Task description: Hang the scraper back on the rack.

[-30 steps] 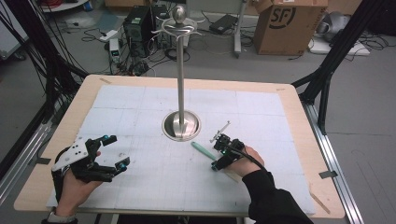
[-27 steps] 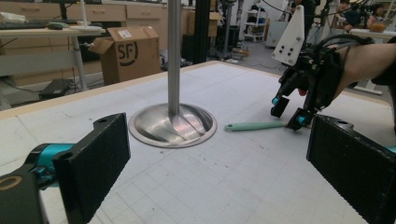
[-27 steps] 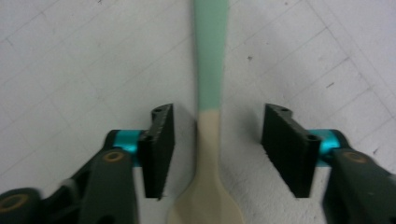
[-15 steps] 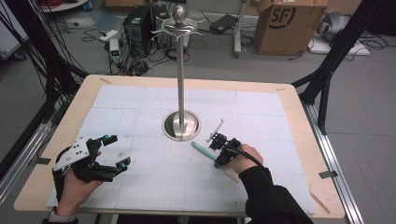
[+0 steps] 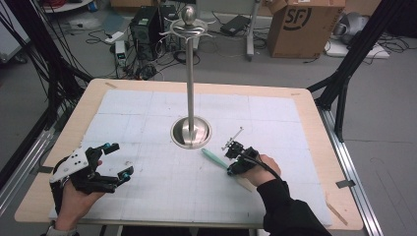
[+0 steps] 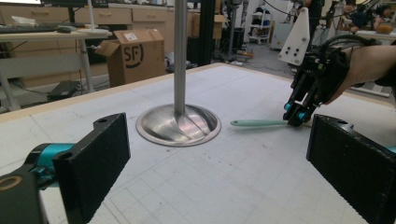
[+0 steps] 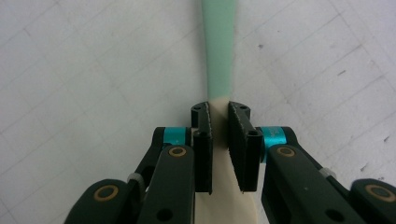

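- You can read "SF" in black on the brown cardboard box (image 5: 300,27) on the floor beyond the table, well ahead of both grippers' jaws.
- In your left gripper view, the same "SF" mark on that box (image 6: 135,56) stands far off, above the left jaw.

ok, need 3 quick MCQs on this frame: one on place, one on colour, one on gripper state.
1. Where does the spatula lie?
A. right of the stand's base
B. hung on the stand's top
C. off the table

2. What colours is the spatula?
A. red and black
B. mint green and cream
C. all blue

3. How do the left gripper jaws stand?
A. wide open, nothing between
B. shut on the spatula
C. shut on the stand

Key: 1 A, flat on the mat beside the base. 2 B, the right gripper view shows both colours. 3 A, the left gripper view shows a bare gap.
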Available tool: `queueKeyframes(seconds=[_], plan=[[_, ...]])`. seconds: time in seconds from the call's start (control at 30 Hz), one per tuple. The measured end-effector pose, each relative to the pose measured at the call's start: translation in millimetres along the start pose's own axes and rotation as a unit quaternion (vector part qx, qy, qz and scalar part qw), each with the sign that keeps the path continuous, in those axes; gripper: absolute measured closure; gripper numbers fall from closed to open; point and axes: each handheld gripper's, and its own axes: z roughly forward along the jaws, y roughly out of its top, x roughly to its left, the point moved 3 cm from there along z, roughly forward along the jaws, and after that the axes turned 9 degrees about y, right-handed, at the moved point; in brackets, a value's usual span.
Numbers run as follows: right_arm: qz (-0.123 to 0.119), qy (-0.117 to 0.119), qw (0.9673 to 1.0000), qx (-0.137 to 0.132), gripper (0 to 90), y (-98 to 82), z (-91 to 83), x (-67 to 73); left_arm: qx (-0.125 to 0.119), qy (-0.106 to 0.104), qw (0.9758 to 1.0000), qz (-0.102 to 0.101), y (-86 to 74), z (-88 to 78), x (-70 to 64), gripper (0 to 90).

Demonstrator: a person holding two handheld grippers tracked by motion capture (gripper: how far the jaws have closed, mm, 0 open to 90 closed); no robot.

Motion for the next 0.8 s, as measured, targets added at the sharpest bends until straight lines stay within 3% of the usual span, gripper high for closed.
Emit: queueKeyframes(seconds=[0.03, 0.3, 0.33, 0.4, 0.43, 0.47, 0.53, 0.63, 0.8], plan=[[0.000, 0.000, 1.0000, 0.000, 80.6, 0.0, 0.0, 0.0, 0.000, 0.001, 1.0000, 0.001, 0.1, -0.3, 0.1, 6.6], [0.004, 0.001, 0.9971, -0.076, 80.6, 0.3, -29.3, -1.6, -0.003, 0.002, 1.0000, 0.001, 1.0, -1.9, -0.2, 6.6], [0.001, 0.000, 0.9953, -0.097, 80.6, -0.5, -35.6, -3.2, -0.003, 0.002, 1.0000, 0.002, 1.1, -2.2, -0.1, 6.6], [0.005, 0.001, 0.9942, -0.107, 80.6, -1.0, -38.9, -4.0, -0.003, 0.003, 1.0000, 0.001, 1.1, -2.5, -0.1, 6.6], [0.002, 0.005, 0.9912, -0.132, 80.6, -1.5, -44.8, -5.8, -0.003, 0.002, 1.0000, 0.001, 1.1, -2.6, -0.3, 6.6], [0.002, 0.005, 0.9912, -0.132, 80.6, -1.5, -44.8, -5.8, -0.003, 0.002, 1.0000, 0.002, 1.1, -2.7, -0.3, 6.6], [-0.001, 0.005, 0.9879, -0.155, 80.6, -1.5, -50.0, -7.4, -0.003, 0.003, 1.0000, 0.000, 0.9, -3.1, -0.5, 6.6], [-0.010, 0.006, 0.9800, -0.199, 80.5, -0.7, -60.0, -7.9, -0.003, 0.004, 1.0000, 0.000, 0.7, -3.8, -0.5, 6.6], [-0.035, 0.000, 0.9620, -0.271, 80.6, 3.0, -75.0, -5.8, -0.005, 0.003, 1.0000, 0.003, 1.1, -5.5, -1.4, 6.6]])
